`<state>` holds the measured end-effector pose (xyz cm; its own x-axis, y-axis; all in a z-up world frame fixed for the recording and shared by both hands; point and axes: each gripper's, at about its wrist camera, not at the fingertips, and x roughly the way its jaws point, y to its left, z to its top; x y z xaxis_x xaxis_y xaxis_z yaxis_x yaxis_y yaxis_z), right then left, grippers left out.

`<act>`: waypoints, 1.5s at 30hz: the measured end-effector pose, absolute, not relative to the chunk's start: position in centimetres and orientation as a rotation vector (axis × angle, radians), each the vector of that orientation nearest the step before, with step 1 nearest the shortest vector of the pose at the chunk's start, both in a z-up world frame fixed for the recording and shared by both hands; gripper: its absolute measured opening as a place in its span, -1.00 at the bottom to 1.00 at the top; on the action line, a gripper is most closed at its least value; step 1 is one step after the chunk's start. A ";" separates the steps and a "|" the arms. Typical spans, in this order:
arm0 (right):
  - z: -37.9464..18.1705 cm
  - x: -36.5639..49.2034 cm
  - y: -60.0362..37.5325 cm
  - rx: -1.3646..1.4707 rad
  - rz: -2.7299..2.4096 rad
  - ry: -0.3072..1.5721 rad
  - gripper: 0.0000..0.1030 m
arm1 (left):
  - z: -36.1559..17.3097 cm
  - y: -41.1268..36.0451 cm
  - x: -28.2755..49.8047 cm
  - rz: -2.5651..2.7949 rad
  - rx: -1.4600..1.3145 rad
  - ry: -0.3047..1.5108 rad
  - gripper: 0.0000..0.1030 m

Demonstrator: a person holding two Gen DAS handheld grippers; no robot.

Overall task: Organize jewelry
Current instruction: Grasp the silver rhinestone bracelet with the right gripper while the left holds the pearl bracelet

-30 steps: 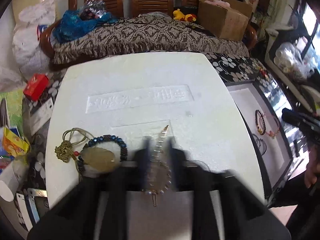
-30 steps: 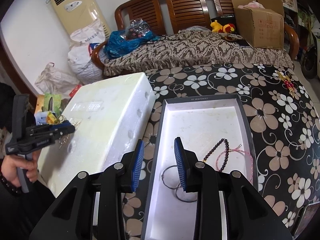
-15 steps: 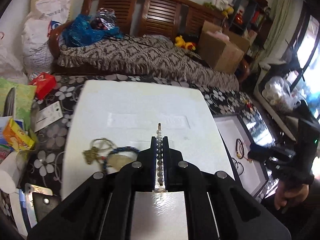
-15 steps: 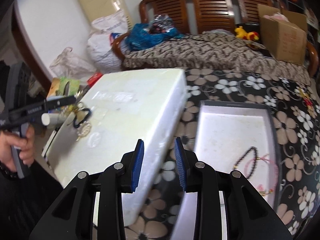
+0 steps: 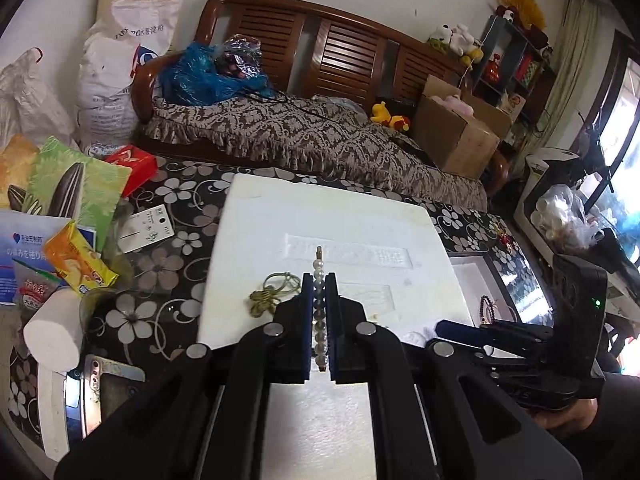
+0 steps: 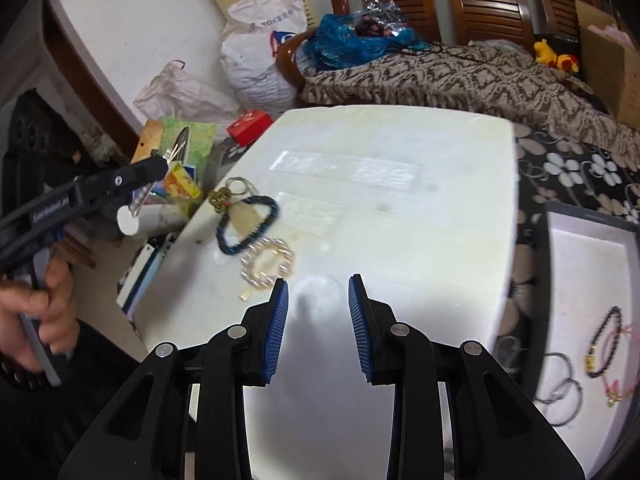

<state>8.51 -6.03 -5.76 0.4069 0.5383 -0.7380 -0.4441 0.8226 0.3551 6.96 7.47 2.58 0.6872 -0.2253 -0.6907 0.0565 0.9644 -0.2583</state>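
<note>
Now the left gripper [image 5: 319,292] is clamped on a pearl strand [image 5: 319,312] running lengthwise between its pads, lifted above the white foam box [image 5: 340,216]; the right gripper [image 6: 318,300] stands partly open and empty, a pearl ring bracelet [image 6: 267,258] just beyond its left fingertip [image 6: 280,292].

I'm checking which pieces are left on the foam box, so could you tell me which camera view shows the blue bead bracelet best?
The right wrist view shows it best: the blue bead bracelet lies in full on the white foam box, ringing a pale pendant. In the left wrist view, the left gripper, shut on a pearl strand, hides it.
</note>
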 end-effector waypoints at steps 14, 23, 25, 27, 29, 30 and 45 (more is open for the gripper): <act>-6.1 8.4 -1.1 -0.055 0.612 0.955 -0.56 | 3.0 8.1 6.1 -0.165 -0.209 0.758 -0.89; -5.2 7.9 -1.7 -0.037 0.637 0.943 -0.84 | 3.1 7.8 6.1 -0.173 -0.207 0.755 -0.89; -4.7 7.8 -2.0 -0.034 0.637 0.927 -0.84 | 3.0 7.8 6.2 -0.174 -0.208 0.753 -0.89; -3.9 7.8 -2.5 -0.030 0.641 0.911 -0.84 | 2.9 7.6 6.2 -0.175 -0.206 0.754 -0.89; -3.4 7.7 -3.1 -0.028 0.643 0.898 -0.84 | 2.9 7.5 6.2 -0.179 -0.203 0.752 -0.89; -3.2 7.7 -3.5 -0.028 0.640 0.892 -0.84 | 2.9 7.3 6.3 -0.179 -0.198 0.753 -0.89; -0.4 7.2 -9.6 0.055 0.612 0.809 -0.84 | 2.9 3.3 6.5 -0.239 -0.131 0.777 -0.89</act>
<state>7.16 -9.55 -0.36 0.5284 0.5328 -0.6610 -0.4917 0.8268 0.2733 6.48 3.35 2.93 0.6876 -0.2614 -0.6774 0.1649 0.9648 -0.2049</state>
